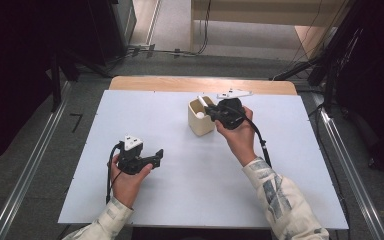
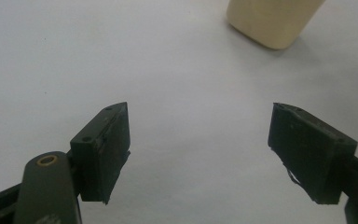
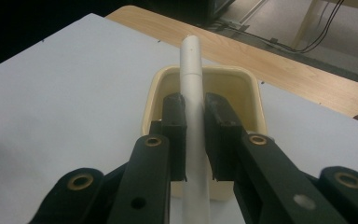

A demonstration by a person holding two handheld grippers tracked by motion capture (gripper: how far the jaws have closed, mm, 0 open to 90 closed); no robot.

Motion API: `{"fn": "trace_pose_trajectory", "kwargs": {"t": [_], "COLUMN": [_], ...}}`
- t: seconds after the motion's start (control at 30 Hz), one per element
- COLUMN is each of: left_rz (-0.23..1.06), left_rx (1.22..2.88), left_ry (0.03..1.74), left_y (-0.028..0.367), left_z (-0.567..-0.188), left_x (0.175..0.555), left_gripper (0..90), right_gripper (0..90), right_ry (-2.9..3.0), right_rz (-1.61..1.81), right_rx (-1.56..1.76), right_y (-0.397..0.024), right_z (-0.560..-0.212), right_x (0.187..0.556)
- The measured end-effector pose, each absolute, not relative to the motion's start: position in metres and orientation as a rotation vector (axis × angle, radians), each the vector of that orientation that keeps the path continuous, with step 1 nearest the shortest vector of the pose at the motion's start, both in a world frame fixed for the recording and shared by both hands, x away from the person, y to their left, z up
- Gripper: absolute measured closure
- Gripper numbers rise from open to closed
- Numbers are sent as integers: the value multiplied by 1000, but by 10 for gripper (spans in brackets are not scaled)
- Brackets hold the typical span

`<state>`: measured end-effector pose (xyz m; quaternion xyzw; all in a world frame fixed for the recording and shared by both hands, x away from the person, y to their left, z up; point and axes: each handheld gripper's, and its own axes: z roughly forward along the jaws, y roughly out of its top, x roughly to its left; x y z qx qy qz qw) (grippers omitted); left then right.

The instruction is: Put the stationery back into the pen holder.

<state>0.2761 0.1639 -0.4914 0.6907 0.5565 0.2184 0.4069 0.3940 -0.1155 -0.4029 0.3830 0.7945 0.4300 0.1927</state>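
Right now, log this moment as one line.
left gripper open, idle | right gripper shut on white pen | over cream holder

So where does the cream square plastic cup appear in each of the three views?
High view: cream square plastic cup at table centre, beside the right hand-held gripper.
Left gripper view: top right, cropped.
Right gripper view: centre, behind the clamped white tube.
Shared landmark: white tabletop.

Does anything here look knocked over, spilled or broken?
Nothing stands out. The cream container stands upright on the white table, the right gripper holds a white stick over it, and nothing has spilled.
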Motion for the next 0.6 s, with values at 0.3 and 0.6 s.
{"fn": "trace_pose_trajectory", "kwargs": {"t": [0.3, 0.6], "left_rz": [550, 549], "left_rx": [1737, 1737], "left_ry": [1400, 1397], "left_y": [165, 166], "left_z": [-491, -491], "left_x": [277, 277], "left_gripper": [221, 221], "right_gripper": [771, 771], "right_ry": [2248, 2253], "right_rz": [1195, 1173], "right_rx": [1083, 1083], "right_y": [-106, -95], "right_z": [-402, -396], "right_x": [407, 422]}}
